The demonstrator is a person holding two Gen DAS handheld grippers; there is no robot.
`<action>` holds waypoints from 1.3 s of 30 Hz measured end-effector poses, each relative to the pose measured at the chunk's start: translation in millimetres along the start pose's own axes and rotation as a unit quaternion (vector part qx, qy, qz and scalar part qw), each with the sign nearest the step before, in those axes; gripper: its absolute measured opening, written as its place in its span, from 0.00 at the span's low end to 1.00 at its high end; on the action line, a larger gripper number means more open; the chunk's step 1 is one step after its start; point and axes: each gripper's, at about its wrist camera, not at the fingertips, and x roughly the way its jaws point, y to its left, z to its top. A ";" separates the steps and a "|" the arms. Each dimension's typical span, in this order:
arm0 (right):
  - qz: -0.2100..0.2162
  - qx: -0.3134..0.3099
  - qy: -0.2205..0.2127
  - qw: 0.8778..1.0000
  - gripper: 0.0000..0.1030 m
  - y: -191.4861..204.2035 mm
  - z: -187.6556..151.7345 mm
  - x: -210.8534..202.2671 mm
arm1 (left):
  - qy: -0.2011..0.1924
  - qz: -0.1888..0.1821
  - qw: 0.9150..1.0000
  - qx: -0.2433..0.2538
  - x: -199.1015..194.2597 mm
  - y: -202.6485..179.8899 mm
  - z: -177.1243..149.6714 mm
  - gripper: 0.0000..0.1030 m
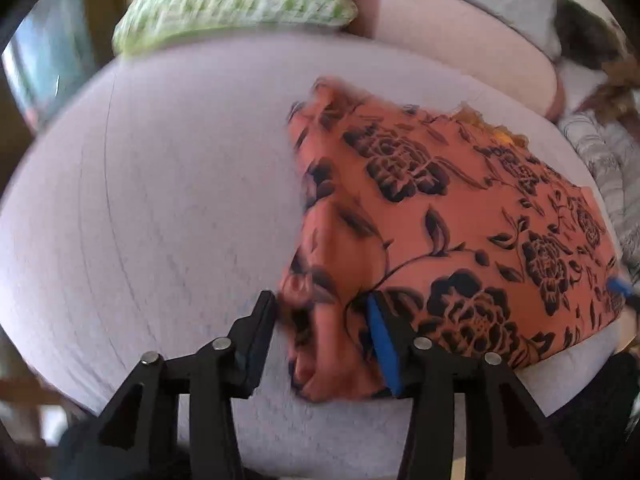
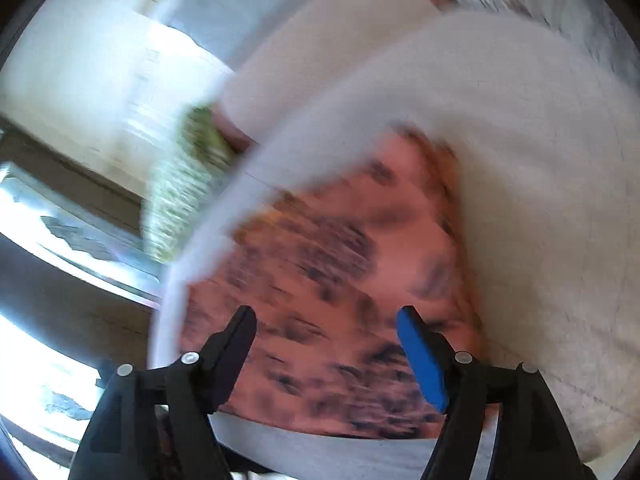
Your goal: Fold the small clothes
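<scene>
An orange garment with a black flower print [image 1: 452, 216] lies on a pale cushion [image 1: 160, 200], spread to the right, with a bunched fold at its near left corner. My left gripper [image 1: 320, 312] is open, its jaws standing to either side of that bunched corner without closing on it. In the right wrist view the same garment [image 2: 340, 264] is blurred by motion. My right gripper [image 2: 326, 320] is open and hovers just above the cloth near its front edge. A blue pad of the right gripper [image 1: 618, 286] shows at the garment's right edge in the left wrist view.
A green-and-white patterned pillow [image 1: 236, 4] lies behind the cushion, also blurred in the right wrist view [image 2: 188, 184]. A pinkish bolster [image 1: 460, 32] sits at the back right. A grey patterned cloth [image 1: 600, 160] lies at the far right.
</scene>
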 end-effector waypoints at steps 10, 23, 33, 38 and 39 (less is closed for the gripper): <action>-0.007 -0.009 0.006 1.000 0.71 5.9 -1.0 3.2 | 0.024 0.026 0.999 -0.008 -8.3 15.8 -4.6 0.46; 0.065 -0.040 -0.016 0.997 0.71 45.4 68.3 -7.3 | -0.058 -0.011 0.997 0.051 -3.8 -26.5 106.9 0.46; 0.052 -0.010 -0.015 0.998 0.69 22.5 81.2 20.3 | -0.059 0.056 0.997 0.008 35.0 6.4 136.0 0.50; 0.082 -0.034 -0.005 0.996 0.73 30.0 103.8 36.9 | -0.025 0.113 0.992 0.058 70.7 -4.4 144.2 0.51; 0.059 -0.011 0.006 0.998 0.73 14.8 108.6 49.3 | -0.007 0.110 0.993 0.046 78.3 1.7 143.2 0.51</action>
